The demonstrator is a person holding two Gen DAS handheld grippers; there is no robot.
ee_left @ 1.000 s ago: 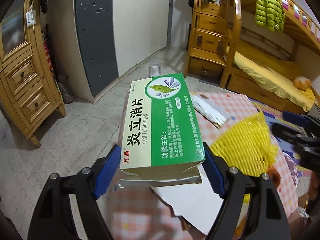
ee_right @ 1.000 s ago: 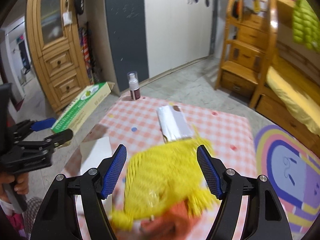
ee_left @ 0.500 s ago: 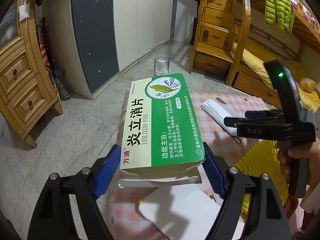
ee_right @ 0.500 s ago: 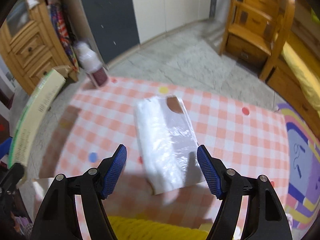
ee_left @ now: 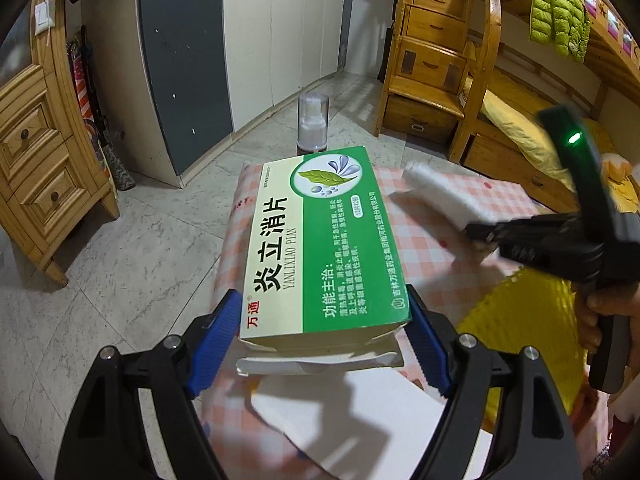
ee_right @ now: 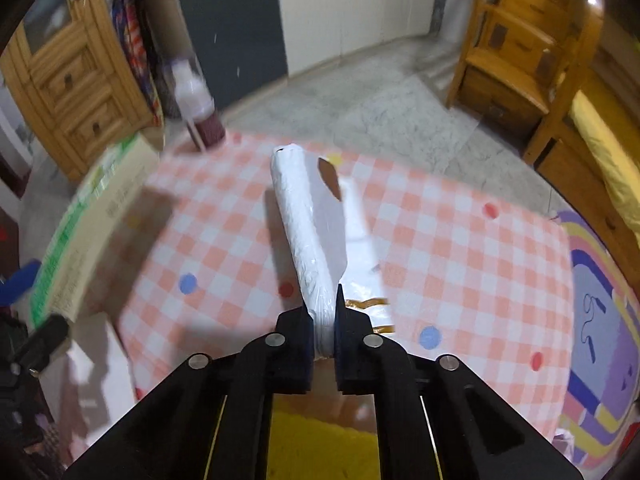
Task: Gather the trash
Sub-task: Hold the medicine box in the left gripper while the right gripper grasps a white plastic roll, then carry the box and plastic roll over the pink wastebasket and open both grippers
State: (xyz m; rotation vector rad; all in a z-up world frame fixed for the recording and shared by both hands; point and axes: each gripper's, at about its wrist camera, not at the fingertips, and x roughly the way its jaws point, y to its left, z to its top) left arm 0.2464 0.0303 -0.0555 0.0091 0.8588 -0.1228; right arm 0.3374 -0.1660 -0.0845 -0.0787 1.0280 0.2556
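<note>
Over the checked table (ee_right: 460, 248), each hand-held gripper clamps trash: box (ee_left: 320, 240), bag (ee_right: 308, 240) lengthwise ahead.

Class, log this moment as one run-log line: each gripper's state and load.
left gripper: shut on medicine box | right gripper: shut on white plastic bag | bag over checked tablecloth

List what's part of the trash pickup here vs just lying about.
Job: green medicine box in left claw; white plastic packet in right claw; yellow foam net.
Lying about: spray bottle, checked tablecloth, green jacket.
</note>
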